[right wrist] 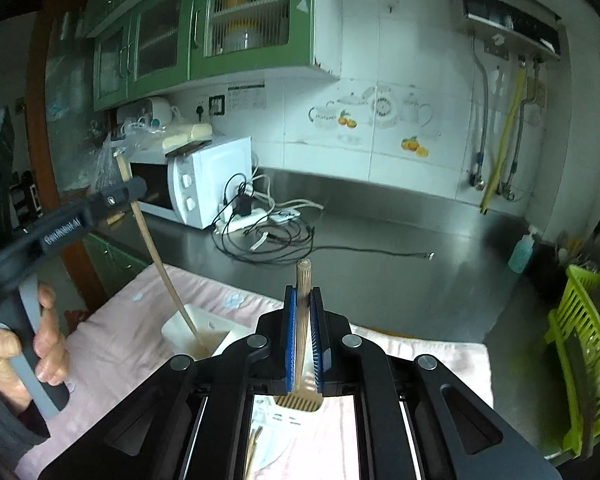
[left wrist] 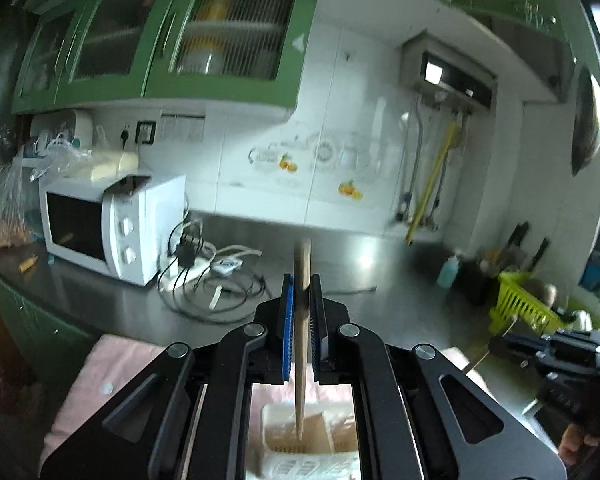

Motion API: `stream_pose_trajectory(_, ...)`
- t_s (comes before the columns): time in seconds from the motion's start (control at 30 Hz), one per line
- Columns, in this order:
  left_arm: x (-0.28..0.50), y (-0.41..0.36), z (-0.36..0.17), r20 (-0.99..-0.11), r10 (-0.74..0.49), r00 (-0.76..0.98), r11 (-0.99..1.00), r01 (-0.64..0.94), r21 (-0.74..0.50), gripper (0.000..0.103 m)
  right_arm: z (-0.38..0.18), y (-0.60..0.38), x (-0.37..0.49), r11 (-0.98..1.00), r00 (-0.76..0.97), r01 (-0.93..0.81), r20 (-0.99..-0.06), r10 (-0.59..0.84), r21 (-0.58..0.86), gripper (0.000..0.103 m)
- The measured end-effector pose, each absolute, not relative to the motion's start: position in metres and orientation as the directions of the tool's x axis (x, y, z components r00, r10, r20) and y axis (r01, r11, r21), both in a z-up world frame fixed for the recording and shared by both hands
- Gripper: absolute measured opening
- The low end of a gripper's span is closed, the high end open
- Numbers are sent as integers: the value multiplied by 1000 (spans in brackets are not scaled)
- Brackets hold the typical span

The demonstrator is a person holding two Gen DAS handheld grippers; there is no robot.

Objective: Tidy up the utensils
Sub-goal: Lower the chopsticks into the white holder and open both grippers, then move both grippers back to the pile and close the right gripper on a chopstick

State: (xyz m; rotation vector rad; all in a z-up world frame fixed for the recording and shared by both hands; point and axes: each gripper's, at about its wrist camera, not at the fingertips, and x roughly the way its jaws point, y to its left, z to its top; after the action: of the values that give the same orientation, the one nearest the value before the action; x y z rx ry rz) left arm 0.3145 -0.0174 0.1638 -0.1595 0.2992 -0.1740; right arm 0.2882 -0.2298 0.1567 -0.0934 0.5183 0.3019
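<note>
Gripping one pale wooden chopstick in my left gripper, I keep it upright, blue pads closed on its shaft, so its thin tip points down into the white plastic slotted utensil holder directly beneath the claw; from my right wrist camera, that tip already sits inside the holder's mouth. My right gripper is likewise clamped on a light ridged bamboo utensil handle, its wide slotted lower end hanging below the jaws, held vertical, I judge, for the same drop. Both hover above the pink cloth mat where the holder stands. Farther off lie the steel counter, tangled black and white cables, the white microwave, and green wall cabinets.
</note>
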Motion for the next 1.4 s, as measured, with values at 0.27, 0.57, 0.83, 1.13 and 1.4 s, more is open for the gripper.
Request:
stream_pose_trajectory(0.27, 306, -16, 157, -322, -196, 926, 973, 144, -178, 41, 166, -235, 267, 959, 855, -280, -466, 227, -47, 39)
stream_pose_trajectory(0.57, 228, -10, 162, -335, -203, 920, 975, 159, -154, 68, 145, -251, 183, 955, 841, -295, -486, 239, -40, 49)
stream_pose_trajectory(0.83, 154, -2, 112, -427, -193, 883, 980, 153, -127, 83, 58, -241, 105, 941, 753, -334, -617, 230, -56, 49)
stream_pose_trajectory(1.13, 95, 13, 48, -535, -183, 825, 983, 141, -118, 83, -12, -218, 57, 912, 636, -409, -723, 272, -17, 35)
stream_pose_trajectory(1.4, 70, 12, 12, -597, -181, 782, 983, 151, -101, 82, -55, -220, 46, 918, 556, -395, -786, 269, 35, 23)
